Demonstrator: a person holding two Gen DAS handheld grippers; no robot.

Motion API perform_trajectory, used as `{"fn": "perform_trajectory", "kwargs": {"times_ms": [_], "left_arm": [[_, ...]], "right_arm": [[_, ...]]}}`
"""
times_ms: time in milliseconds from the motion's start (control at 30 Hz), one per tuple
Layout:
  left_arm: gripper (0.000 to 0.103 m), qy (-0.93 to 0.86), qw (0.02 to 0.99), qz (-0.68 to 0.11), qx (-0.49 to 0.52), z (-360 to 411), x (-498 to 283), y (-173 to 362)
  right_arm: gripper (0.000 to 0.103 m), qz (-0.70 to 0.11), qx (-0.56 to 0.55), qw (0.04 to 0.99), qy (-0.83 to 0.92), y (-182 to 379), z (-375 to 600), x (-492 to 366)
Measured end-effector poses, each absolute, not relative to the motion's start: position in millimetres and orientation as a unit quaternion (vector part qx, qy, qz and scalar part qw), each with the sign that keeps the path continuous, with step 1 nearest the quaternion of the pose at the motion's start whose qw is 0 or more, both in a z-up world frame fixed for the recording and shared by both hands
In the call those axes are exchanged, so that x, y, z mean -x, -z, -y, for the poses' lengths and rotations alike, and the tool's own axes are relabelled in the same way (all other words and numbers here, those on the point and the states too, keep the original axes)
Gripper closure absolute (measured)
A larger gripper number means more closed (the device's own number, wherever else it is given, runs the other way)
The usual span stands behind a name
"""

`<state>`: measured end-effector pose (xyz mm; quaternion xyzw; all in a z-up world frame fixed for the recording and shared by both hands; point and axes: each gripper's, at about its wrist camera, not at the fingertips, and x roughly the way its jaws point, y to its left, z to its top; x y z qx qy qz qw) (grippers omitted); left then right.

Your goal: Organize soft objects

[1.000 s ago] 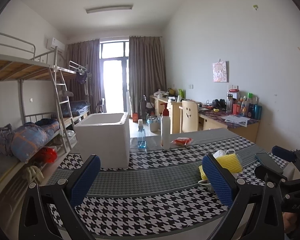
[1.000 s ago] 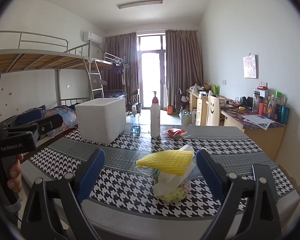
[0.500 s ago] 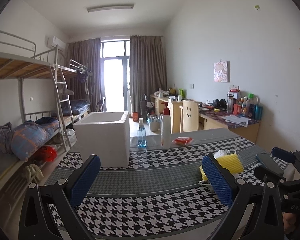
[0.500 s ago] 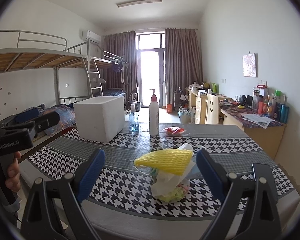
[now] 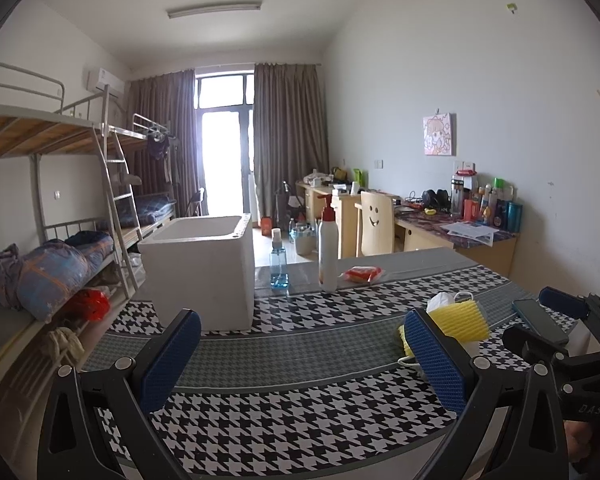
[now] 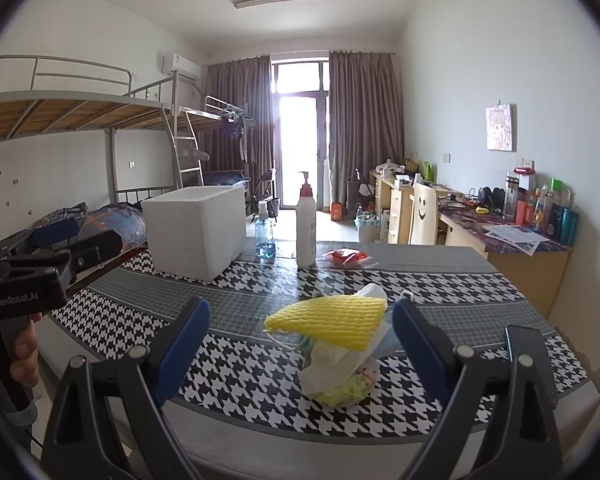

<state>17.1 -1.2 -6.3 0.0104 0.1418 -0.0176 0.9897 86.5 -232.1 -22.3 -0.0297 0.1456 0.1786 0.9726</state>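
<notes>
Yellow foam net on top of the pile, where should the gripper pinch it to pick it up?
Probably the near edge of the yellow foam net, coming from the front with the right gripper, whose open jaws already face it. It lies flat on top of the pile of soft things, and that edge overhangs, leaving room for a finger underneath.

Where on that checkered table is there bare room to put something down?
The widest free patch is the near-left tablecloth, between the white foam box and the pile of soft things under the yellow foam net. It is crowded along the far edge: spray bottle, pump bottle and red packet.
</notes>
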Motion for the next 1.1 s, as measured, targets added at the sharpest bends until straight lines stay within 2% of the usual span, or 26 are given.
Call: {"fn": "perform_trajectory", "kwargs": {"times_ms": [1100], "left_arm": [[0.001,0.062,0.981,-0.183,-0.014,21,-62,14]], "right_arm": [[0.008,-0.179,0.024,0.97,-0.164,34,239,-125]]}}
